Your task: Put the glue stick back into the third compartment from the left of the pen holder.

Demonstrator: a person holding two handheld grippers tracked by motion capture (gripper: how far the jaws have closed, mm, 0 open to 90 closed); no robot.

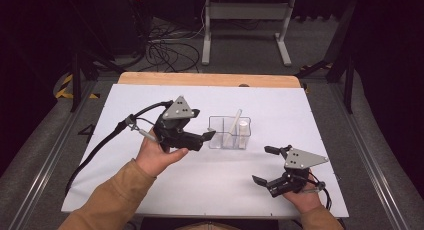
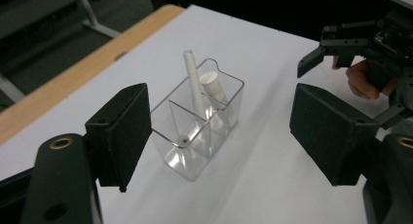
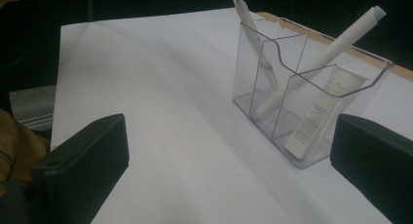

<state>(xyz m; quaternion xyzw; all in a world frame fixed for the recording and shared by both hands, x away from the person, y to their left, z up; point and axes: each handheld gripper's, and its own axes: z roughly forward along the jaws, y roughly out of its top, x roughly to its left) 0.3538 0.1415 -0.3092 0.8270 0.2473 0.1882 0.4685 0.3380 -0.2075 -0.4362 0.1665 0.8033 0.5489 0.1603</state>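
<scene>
Grippers both empty. Right gripper (image 1: 266, 165) sits nearest, low at the front right of the white table sheet (image 1: 150, 97), jaws spread wide with nothing between them. Left gripper (image 1: 206, 136) is further in, just left of the clear organizer (image 1: 229, 132) – jaws apart, not touching it.

Organizer stands mid-table on the sheet, upright, split into compartments. Inside: white pen (image 2: 194, 83) leaning diagonally, a slimmer clear-tipped pen (image 3: 247, 17) in another cell, and a small white tube (image 3: 321, 112) standing in the cell next to the white pen's.

Handling, my read: thin clear plastic, light and stiff, likely slick on that sheet – a sideways nudge would probably slide or tip it. Walls look brittle, so go easy on squeeze. Pens are light and smooth; best taken on the exposed upper shaft above the rim. Tube is probably soft-walled, and barely clears the rim – awkward grab.

Beyond the table: wooden edge, cables on the floor, a white frame stand.
</scene>
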